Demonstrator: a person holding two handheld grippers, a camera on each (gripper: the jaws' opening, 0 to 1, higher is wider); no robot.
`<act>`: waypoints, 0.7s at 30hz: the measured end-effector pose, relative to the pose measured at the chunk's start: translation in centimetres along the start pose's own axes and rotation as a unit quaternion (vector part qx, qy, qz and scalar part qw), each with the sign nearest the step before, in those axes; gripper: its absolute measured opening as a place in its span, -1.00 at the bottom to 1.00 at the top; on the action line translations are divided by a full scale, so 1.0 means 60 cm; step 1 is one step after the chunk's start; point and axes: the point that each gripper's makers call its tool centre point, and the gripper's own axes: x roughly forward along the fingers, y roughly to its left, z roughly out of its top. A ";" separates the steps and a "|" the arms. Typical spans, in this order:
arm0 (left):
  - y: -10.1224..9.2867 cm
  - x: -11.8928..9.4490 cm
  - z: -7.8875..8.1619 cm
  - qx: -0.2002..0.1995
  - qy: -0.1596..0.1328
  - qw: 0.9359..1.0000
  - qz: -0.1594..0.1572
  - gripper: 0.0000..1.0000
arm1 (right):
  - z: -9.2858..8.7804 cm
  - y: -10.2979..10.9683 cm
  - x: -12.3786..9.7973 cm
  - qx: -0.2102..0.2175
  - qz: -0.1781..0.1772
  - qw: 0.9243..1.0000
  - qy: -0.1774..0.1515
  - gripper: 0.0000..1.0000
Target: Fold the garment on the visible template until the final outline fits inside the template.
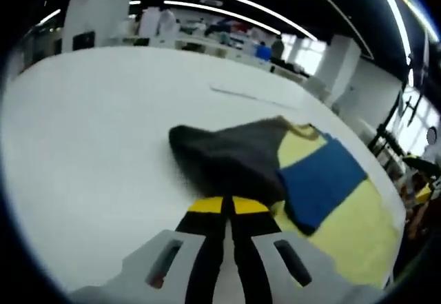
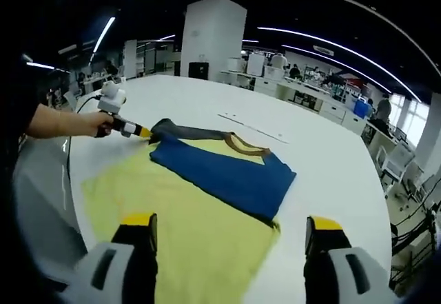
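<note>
Garment (image 2: 213, 173), yellow w/ blue and grey panels, lies flat on white desk (image 2: 324, 152). Left claw (image 1: 224, 205) pinched tight on garment's grey corner, person's arm reaching in level from desk edge. Right claw (image 2: 231, 231) spread wide, hovering above garment's yellow end, gripping nothing.

L cam close, R cam farther (both on garment (image 1: 275, 163)).

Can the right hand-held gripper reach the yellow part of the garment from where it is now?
Probably yes. The right hand-held gripper is open just above the garment, with yellow cloth directly ahead between its jaws and nothing in the way. The left hand-held gripper is shut on the dark sleeve at the far corner.
</note>
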 end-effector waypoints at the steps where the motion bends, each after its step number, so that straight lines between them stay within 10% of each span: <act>1: 0.002 -0.005 0.005 0.006 -0.004 1.000 0.003 -1.00 | 0.005 0.000 0.000 0.003 0.002 1.000 -0.005 0.78; 21: 0.075 -0.079 0.051 0.084 0.025 0.996 0.026 -1.00 | 0.014 0.038 -0.001 0.022 0.032 0.999 -0.018 0.88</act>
